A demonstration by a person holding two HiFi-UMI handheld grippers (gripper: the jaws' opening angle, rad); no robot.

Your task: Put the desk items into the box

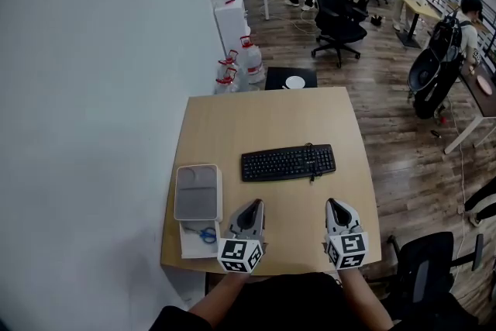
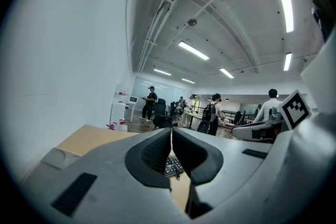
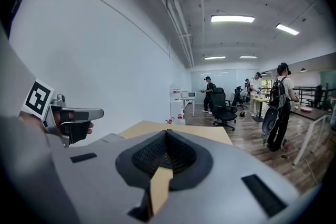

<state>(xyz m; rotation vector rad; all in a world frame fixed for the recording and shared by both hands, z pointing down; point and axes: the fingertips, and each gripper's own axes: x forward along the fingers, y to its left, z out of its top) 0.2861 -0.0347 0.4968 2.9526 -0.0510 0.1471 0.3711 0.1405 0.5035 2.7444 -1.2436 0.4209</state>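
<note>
A black keyboard lies across the middle of the wooden desk. At the desk's near left stands a white box with a grey lid over its far part. Blue-handled scissors lie in its open near part. My left gripper hovers at the near edge, just right of the box, shut with nothing between its fingers. My right gripper is level with it, below the keyboard's right end, also shut and empty. In the left gripper view the tips meet, with the keyboard showing below them.
A white wall runs along the desk's left side. Water jugs and a black stool stand beyond the far edge. A black office chair is at the near right. People and more chairs fill the room behind.
</note>
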